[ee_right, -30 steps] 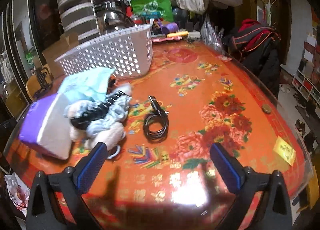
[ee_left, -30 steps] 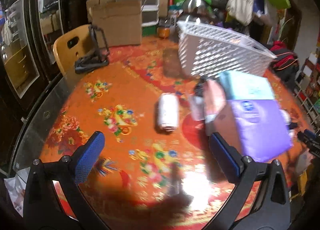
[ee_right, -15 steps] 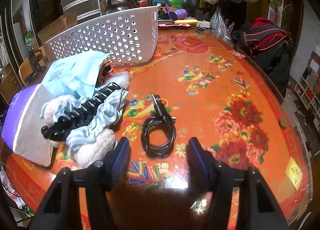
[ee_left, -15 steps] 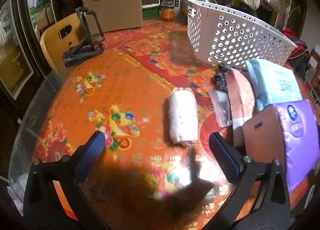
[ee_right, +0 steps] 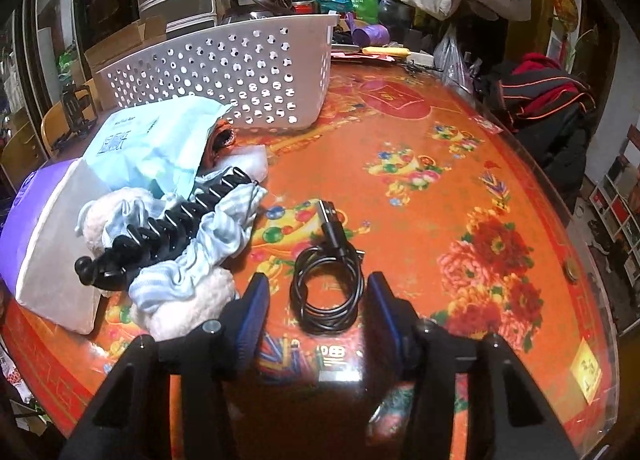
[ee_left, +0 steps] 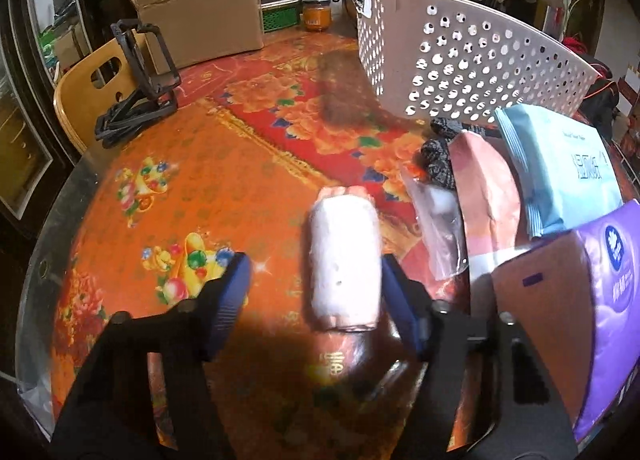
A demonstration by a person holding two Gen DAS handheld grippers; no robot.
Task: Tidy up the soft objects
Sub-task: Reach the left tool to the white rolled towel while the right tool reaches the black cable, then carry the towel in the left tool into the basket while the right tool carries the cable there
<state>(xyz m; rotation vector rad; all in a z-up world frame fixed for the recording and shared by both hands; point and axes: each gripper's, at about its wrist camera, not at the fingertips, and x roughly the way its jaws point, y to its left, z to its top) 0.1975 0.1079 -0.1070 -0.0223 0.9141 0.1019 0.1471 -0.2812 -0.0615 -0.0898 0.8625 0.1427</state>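
Note:
A rolled white and pink towel [ee_left: 344, 260] lies on the red flowered table between the fingers of my left gripper [ee_left: 316, 296]. Its jaws are closing; the right pad [ee_left: 400, 300] is at the roll's side, the left pad [ee_left: 234, 292] still stands apart. In the right wrist view a coiled black cable [ee_right: 326, 292] lies between the fingers of my right gripper [ee_right: 320, 312], whose jaws are closing with small gaps on both sides. A white perforated basket [ee_left: 460, 60] [ee_right: 224, 72] stands at the back of the table.
Beside the roll lie a pink pack [ee_left: 484, 196], a light blue tissue pack [ee_left: 560, 172] and a purple tissue pack [ee_left: 608, 300]. A black claw clip [ee_right: 168, 228] rests on striped cloth and fluffy items. A cardboard box [ee_left: 200, 8], a black stand [ee_left: 140, 80] and a chair [ee_left: 88, 92] are far left.
Both grippers have dropped toward the table and narrowed their jaws. The left now straddles the rolled towel; the right now straddles the coiled cable.

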